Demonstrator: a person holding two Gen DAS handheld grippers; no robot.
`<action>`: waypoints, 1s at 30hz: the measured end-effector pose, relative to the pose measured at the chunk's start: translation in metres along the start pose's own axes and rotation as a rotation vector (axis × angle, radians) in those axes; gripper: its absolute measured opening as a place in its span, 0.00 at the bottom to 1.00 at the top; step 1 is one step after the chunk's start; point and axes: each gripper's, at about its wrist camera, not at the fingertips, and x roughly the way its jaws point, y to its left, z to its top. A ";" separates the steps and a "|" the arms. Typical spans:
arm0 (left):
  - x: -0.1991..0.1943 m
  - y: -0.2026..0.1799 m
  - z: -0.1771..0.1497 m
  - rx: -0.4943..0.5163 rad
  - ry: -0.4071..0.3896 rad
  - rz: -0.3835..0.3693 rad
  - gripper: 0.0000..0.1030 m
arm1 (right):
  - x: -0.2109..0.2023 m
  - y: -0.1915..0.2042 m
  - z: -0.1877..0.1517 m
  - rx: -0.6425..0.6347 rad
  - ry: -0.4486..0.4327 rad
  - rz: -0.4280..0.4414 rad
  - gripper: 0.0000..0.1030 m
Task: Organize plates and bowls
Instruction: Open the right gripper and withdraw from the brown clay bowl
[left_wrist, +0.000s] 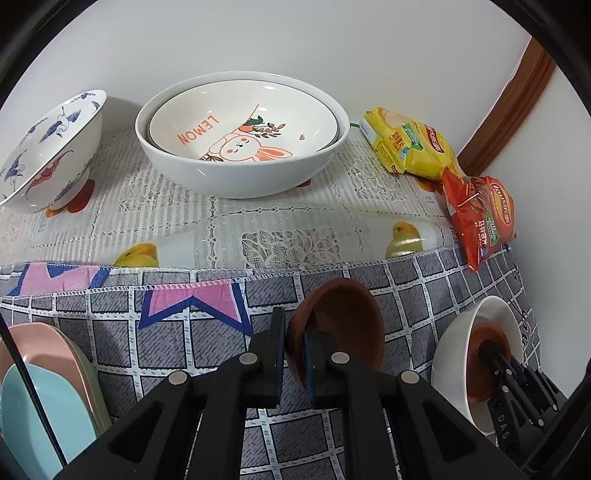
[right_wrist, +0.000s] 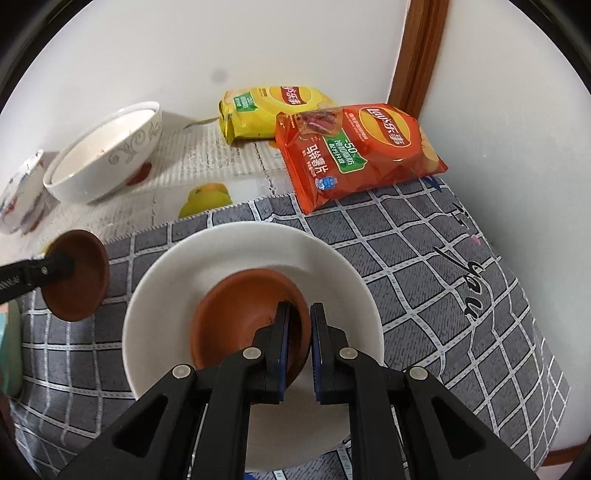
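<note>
Two brown bowls, one per claw: my left claw (left_wrist: 295, 354) pinches a brown bowl's (left_wrist: 343, 317) rim above the surface; my right claw (right_wrist: 299, 347) pinches its brown bowl (right_wrist: 240, 314) inside the white bowl (right_wrist: 166, 314), apparently for nesting.

Ahead of you the grey checked cloth (left_wrist: 207, 332) lies bare up to the lace cover (left_wrist: 229, 221). Beyond it the nested white bowls (left_wrist: 240, 136) and crane bowl (left_wrist: 48, 147) block the wall. Chip bags (right_wrist: 354, 147) close your right corner; stacked plates (left_wrist: 40, 387) crowd your left.
</note>
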 end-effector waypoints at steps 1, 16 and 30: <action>0.000 0.000 0.000 -0.001 0.000 -0.001 0.09 | 0.000 0.002 0.000 -0.009 -0.003 -0.010 0.10; -0.005 0.001 0.000 -0.010 -0.003 -0.016 0.09 | 0.008 0.009 0.002 -0.069 0.031 -0.064 0.16; -0.015 -0.003 0.000 -0.013 -0.011 -0.038 0.09 | 0.007 0.013 0.001 -0.094 0.069 -0.069 0.18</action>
